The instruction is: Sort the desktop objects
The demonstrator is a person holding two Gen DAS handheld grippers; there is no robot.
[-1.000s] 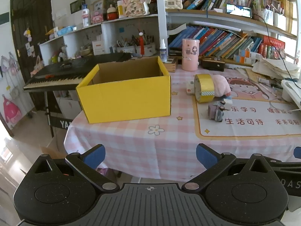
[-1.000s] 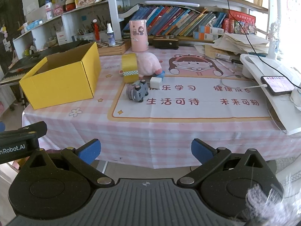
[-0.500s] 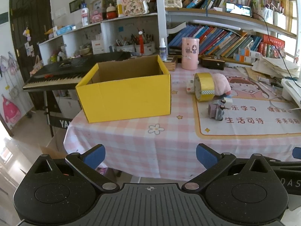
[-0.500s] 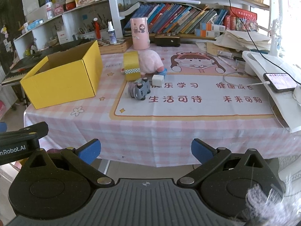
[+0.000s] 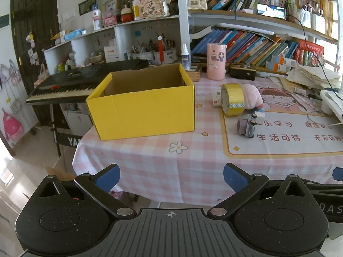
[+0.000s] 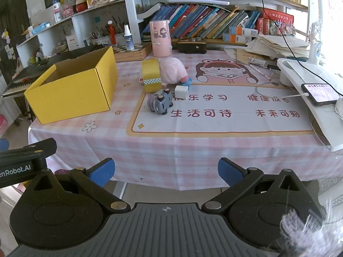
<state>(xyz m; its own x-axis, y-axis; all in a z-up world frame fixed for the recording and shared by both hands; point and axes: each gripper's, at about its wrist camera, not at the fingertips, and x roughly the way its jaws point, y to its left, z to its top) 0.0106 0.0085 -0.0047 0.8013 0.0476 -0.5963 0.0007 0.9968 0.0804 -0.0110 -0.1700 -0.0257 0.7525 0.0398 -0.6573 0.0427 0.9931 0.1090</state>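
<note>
Toy car (image 6: pixel 161 103): on the mat (image 6: pixel 220 111) near its left border, lying tipped with wheels turned to the camera, long axis slanting from front left to back right.
White cube (image 6: pixel 181 92): just behind the car, to its right, touching the blue part under the plush.
Tape roll (image 6: pixel 151 77): standing on edge, hole facing left and right, leaning against the pink plush (image 6: pixel 172 71).
Small card box (image 5: pixel 217 98): behind the roll, mostly hidden in the right wrist view.
Yellow box (image 6: pixel 72 90): open top, inside empty, at the left bench (image 6: pixel 171 150) corner, apart from the cluster.
Free room: bare strip of cloth along the whole front edge; bare mat to the right of the car.
Left claw (image 5: pixel 171 176): wide, holding nothing, low before the front edge, facing the box.
Right claw (image 6: pixel 166 171): wide, holding nothing, low before the front edge, facing the mat.
</note>
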